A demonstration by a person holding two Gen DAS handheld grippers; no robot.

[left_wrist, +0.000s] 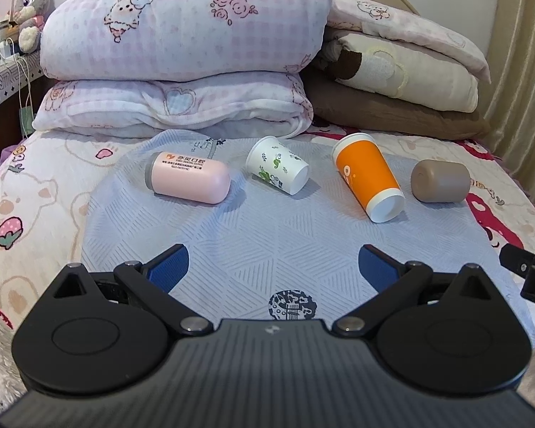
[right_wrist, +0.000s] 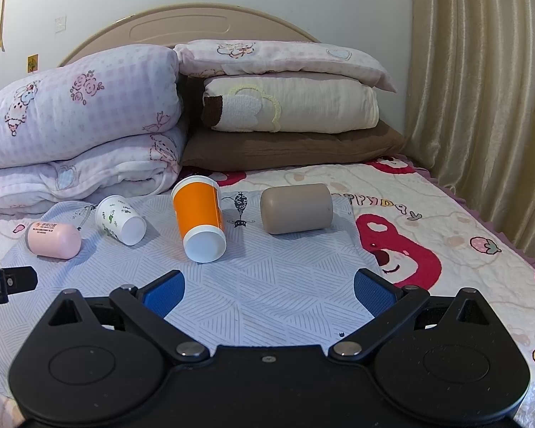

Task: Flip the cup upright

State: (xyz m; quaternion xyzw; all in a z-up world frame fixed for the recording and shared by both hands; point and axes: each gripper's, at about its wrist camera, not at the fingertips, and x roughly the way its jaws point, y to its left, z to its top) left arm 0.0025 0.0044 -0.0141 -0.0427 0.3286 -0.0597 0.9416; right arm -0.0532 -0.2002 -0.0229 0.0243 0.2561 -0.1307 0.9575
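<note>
Left gripper (left_wrist: 273,267): jaws spread wide, nothing between the blue pads, held above the pale blue mat (left_wrist: 267,235). Right gripper (right_wrist: 269,290): likewise spread and empty. Four cups lie on their sides in a row across the mat, all apart: pink cup (left_wrist: 189,178), white floral paper cup (left_wrist: 278,169), orange paper cup (left_wrist: 367,176), taupe cup (left_wrist: 440,180). Folded quilts (left_wrist: 182,53) stacked behind.

Soft, even daylight here, bright and cool; faint shadows hug the orange cup (right_wrist: 198,219) on the bed (right_wrist: 446,221), focus crisp, fisheye bending the curtain (right_wrist: 481,89), corners gone black
</note>
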